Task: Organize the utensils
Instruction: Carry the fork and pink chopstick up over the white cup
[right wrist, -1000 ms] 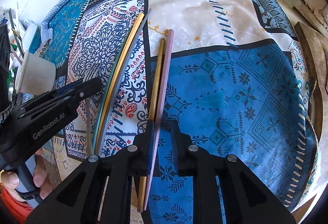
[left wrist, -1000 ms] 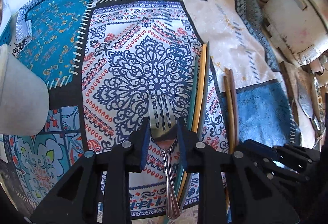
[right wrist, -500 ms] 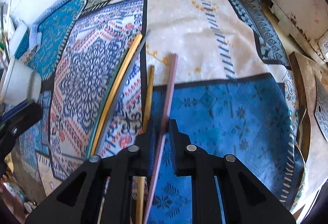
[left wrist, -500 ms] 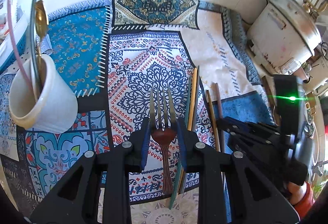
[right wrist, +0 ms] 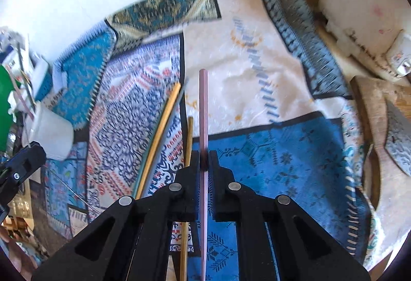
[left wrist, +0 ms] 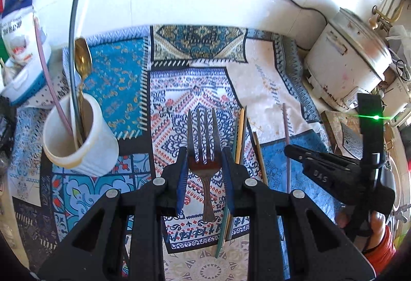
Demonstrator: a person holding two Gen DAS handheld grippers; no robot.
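My left gripper point(left wrist: 204, 168) is shut on a steel fork point(left wrist: 203, 137), held above the patterned cloth with tines pointing forward. A white cup point(left wrist: 77, 137) to its left holds a gold spoon point(left wrist: 82, 60), a dark chopstick and a pink chopstick. My right gripper point(right wrist: 204, 160) is shut on a pink chopstick point(right wrist: 203, 111), lifted off the cloth; it shows in the left wrist view point(left wrist: 287, 142) too. A brown chopstick point(right wrist: 188, 142) and a yellow, a green and a grey chopstick point(right wrist: 164, 132) lie on the cloth between the grippers.
A white rice cooker point(left wrist: 346, 62) stands at the back right. A wooden board with a cleaver point(right wrist: 395, 137) lies at the right edge. A blue-and-white basket point(left wrist: 23, 75) and bags sit behind the cup. A white wall runs along the back.
Both grippers have risen well above the cloth. The fork has come up with the left gripper. The right gripper has closed on the pink chopstick and lifted it away from the brown one.
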